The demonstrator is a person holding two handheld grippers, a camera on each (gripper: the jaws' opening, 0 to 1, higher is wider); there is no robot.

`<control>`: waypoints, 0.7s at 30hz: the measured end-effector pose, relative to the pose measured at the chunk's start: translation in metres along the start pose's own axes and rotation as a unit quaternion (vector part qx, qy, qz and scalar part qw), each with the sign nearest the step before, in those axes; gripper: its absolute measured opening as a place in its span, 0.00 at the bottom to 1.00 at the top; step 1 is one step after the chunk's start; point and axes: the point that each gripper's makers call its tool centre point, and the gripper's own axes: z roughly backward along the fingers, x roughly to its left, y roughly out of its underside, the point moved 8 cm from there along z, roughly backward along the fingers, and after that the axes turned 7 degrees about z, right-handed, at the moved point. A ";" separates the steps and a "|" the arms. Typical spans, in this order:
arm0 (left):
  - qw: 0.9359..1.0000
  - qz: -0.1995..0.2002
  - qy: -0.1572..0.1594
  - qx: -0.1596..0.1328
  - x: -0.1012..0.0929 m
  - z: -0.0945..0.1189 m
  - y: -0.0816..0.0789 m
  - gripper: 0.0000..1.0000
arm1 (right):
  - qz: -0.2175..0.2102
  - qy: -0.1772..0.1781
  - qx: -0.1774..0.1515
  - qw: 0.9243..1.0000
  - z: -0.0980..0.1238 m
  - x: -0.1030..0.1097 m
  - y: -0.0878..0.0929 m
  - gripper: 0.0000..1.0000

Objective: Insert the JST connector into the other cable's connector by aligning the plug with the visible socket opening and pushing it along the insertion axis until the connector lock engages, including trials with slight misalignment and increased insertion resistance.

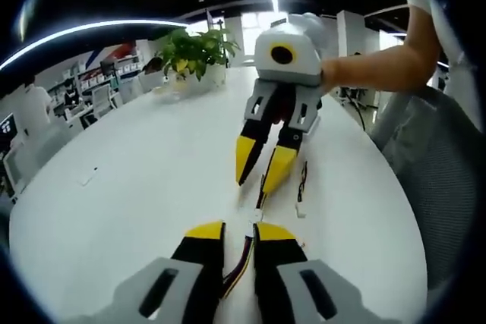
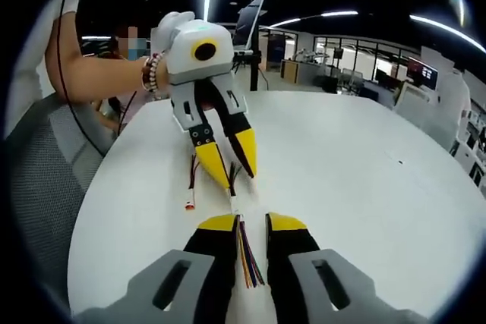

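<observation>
A multi-coloured ribbon cable (image 1: 238,267) runs between my left gripper's (image 1: 239,231) yellow-tipped jaws, which are shut on it. Its far end reaches the tips of my right gripper (image 1: 260,168), which comes in from above and points down at the table. In the right gripper view, a second bundle of coloured wires (image 2: 247,259) is clamped in my right gripper (image 2: 253,224). Its white connector (image 2: 234,204) sticks out just ahead of the jaws, right under the left gripper's (image 2: 234,166) tips. The two cable ends meet in the narrow gap between the grippers. Whether they are mated is too small to tell.
A loose red-and-black cable (image 1: 302,182) (image 2: 191,180) with a white plug lies on the round white table (image 1: 152,157) beside the grippers. A potted plant (image 1: 194,51) stands at the far edge. A grey mesh chair (image 1: 433,157) (image 2: 45,187) sits close to the table, and a laptop (image 2: 250,20) stands behind it.
</observation>
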 end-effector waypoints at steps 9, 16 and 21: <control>1.000 -0.001 -0.010 -0.007 -0.004 0.006 -0.009 0.08 | 0.008 -0.002 0.000 1.000 0.003 0.004 -0.007 0.11; 1.000 -0.005 -0.007 0.001 -0.007 0.006 -0.011 0.09 | 0.004 -0.004 0.004 1.000 0.011 0.018 -0.010 0.11; 1.000 -0.022 -0.002 0.011 -0.014 0.010 -0.016 0.09 | 0.020 -0.009 0.014 1.000 0.007 0.022 -0.013 0.11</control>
